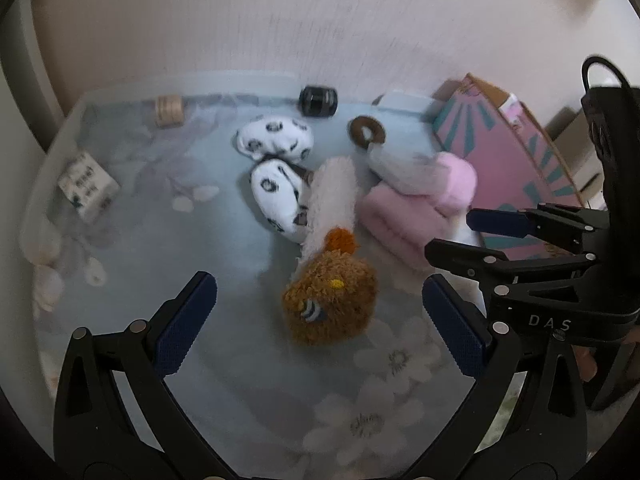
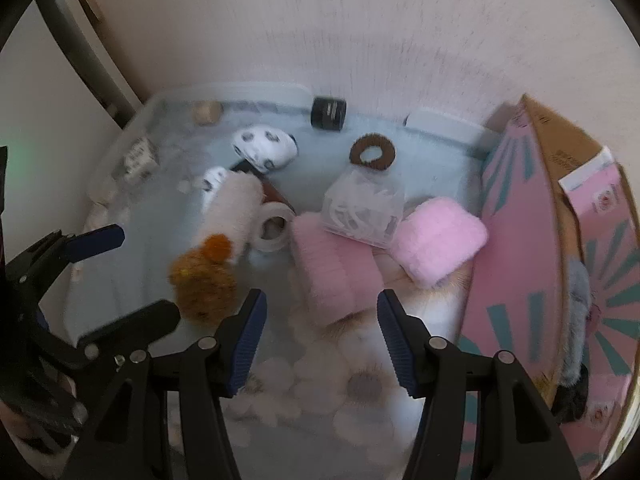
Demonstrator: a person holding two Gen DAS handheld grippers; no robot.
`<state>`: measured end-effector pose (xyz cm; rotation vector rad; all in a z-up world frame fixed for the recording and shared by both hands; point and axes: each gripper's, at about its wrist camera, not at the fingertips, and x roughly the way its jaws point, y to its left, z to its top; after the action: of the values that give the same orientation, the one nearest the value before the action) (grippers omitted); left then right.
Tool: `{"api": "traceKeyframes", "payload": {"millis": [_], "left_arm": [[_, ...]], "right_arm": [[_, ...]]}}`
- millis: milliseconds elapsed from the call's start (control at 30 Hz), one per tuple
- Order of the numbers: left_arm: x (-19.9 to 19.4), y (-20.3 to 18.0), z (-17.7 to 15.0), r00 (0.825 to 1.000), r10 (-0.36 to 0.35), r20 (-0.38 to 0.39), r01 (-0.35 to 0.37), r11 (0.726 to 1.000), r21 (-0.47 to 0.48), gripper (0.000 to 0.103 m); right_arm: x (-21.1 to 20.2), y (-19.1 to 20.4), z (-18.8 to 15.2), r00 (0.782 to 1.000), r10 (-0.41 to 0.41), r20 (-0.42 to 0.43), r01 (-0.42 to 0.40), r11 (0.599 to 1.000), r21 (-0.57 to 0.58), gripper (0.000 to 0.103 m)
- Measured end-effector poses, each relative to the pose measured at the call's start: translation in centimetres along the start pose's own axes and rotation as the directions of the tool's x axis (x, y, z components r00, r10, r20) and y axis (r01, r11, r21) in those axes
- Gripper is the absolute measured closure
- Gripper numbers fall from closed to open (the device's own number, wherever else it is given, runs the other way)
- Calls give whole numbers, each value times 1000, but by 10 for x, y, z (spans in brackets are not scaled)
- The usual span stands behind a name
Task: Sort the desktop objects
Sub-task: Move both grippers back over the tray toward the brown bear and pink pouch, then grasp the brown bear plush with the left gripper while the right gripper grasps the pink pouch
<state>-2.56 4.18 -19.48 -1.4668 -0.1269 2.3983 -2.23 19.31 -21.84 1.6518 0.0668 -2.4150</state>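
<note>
Left gripper [image 1: 320,324], right gripper [image 2: 322,336]: jaws apart, empty. Tape roll [image 2: 274,226] half hidden behind brown plush sock [image 2: 216,256]; views blurred.

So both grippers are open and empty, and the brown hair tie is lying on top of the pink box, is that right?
Not quite. The brown hair tie lies on the table cover, apart from the pink box, as the right wrist view shows. Left gripper and right gripper are open and empty.

We see a brown plush toy [image 1: 330,304], white socks with black spots [image 1: 276,140], pink fluffy cloths [image 2: 438,240], and a pink box with teal rays [image 2: 520,240]
</note>
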Motion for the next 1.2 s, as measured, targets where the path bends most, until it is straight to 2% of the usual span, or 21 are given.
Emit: {"api": "traceKeyframes", "payload": {"millis": [167, 333, 500, 667, 733, 767, 833, 900, 967, 1200], "left_arm": [[23, 2, -3, 1000, 17, -16, -17, 1000, -8, 2], [30, -3, -5, 998, 52, -17, -52, 998, 35, 3], [41, -9, -5, 995, 84, -48, -81, 994, 72, 18], [44, -12, -8, 994, 93, -57, -88, 993, 84, 19], [47, -12, -10, 994, 91, -65, -86, 993, 87, 25], [48, -12, -10, 994, 89, -70, -83, 993, 86, 33], [49, -14, -11, 994, 89, -64, -83, 992, 97, 41], [48, -17, -11, 994, 85, -63, -78, 991, 113, 55], [48, -19, -11, 994, 86, -64, -77, 990, 121, 56], [41, -16, -12, 995, 57, -80, -50, 994, 96, 59]], "right_arm": [[26, -7, 5, 999, -21, -42, 20, 1000, -11, 50], [41, -11, 7, 997, -8, -75, 6, 1000, -23, 50], [53, -15, 8, 993, 10, -113, -10, 1000, 1, 50], [56, -12, 6, 994, 9, -108, -11, 1000, -24, 50], [57, -11, 5, 994, 10, -105, -13, 1000, -28, 50], [57, -11, 5, 995, 12, -102, -14, 1000, -27, 50], [59, -10, 4, 995, 13, -101, -17, 999, -29, 50], [60, -10, 3, 995, 12, -98, -15, 999, -34, 55], [58, -9, 2, 996, 21, -90, -24, 999, -37, 61], [52, -7, -4, 998, 25, -61, -27, 999, -30, 63]]}}
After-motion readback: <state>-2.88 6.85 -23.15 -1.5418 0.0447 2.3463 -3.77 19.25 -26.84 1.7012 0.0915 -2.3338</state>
